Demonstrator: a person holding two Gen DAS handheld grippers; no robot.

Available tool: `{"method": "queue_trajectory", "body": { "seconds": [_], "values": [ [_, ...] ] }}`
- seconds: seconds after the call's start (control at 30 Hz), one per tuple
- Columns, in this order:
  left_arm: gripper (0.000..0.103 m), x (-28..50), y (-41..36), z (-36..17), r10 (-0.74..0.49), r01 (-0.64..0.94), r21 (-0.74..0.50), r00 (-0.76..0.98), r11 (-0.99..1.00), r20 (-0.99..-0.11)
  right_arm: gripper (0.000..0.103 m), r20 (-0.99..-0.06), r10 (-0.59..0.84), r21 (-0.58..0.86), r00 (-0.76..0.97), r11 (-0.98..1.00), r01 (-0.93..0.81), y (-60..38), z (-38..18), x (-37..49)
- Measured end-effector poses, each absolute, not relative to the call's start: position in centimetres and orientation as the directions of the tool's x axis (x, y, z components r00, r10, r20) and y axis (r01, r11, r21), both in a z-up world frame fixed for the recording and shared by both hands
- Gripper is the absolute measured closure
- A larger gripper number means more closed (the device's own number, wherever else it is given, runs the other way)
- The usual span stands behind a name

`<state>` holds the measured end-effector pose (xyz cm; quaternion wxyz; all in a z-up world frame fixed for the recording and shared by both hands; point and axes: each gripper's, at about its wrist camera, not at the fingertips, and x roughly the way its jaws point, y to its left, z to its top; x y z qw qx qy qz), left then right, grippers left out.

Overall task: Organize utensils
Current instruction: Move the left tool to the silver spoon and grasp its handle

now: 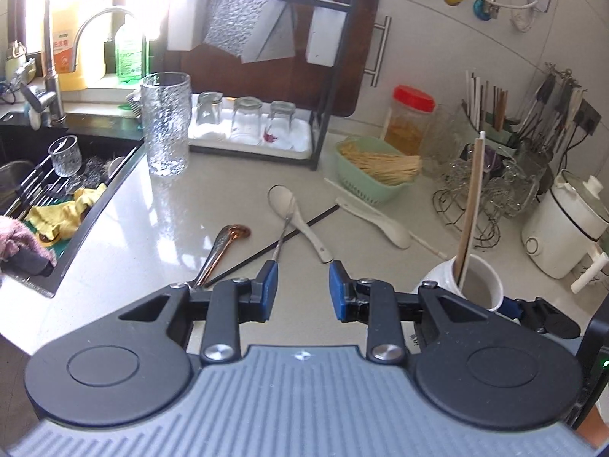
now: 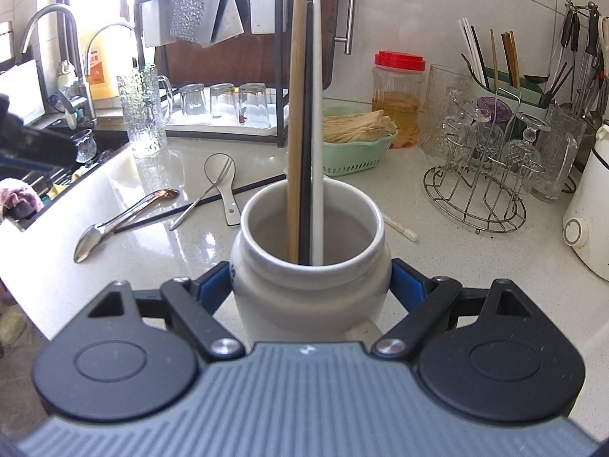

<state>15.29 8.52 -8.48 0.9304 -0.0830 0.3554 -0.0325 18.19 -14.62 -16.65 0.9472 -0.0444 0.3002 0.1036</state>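
My right gripper (image 2: 310, 283) is shut on a white ceramic jar (image 2: 304, 304) standing on the counter. A wooden chopstick (image 2: 295, 114), a black one (image 2: 306, 133) and a white one (image 2: 318, 114) stand upright in it. In the left wrist view the jar (image 1: 477, 278) is to the right of my left gripper (image 1: 303, 270), which hangs open and empty just short of a fork (image 1: 283, 232) and a white ceramic spoon (image 1: 300, 217). A copper-toned spoon (image 1: 224, 243), a black chopstick (image 1: 274, 245), a second white spoon (image 1: 377, 221) and a white chopstick (image 1: 422, 240) also lie loose on the counter.
A sink (image 1: 34, 175) with a rack, glass and yellow cloth lies at the left. A tall textured glass (image 1: 166, 125) and a dish rack (image 1: 251, 129) stand behind the utensils. A green basket (image 1: 375, 167), a wire glass stand (image 2: 479, 175) and a white cooker (image 1: 563, 224) are at the right.
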Motion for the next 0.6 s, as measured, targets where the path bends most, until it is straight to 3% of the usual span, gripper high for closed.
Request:
{"method": "queue_trajectory", "body": {
  "seconds": [0.33, 0.6],
  "values": [
    [0.069, 17.5, 11.7, -11.5, -0.018, -0.089, -0.107, 0.679, 0.99, -0.734, 0.013, -0.588, 0.182, -0.024, 0.789, 0.97, -0.242, -14.8, -16.5, 18.4],
    [0.069, 22.9, 14.5, -14.7, -0.009, -0.081, -0.077, 0.629, 0.994, -0.777, 0.013, -0.601, 0.179, -0.026, 0.779, 0.97, -0.242, -14.7, -16.4, 18.5]
  ]
}}
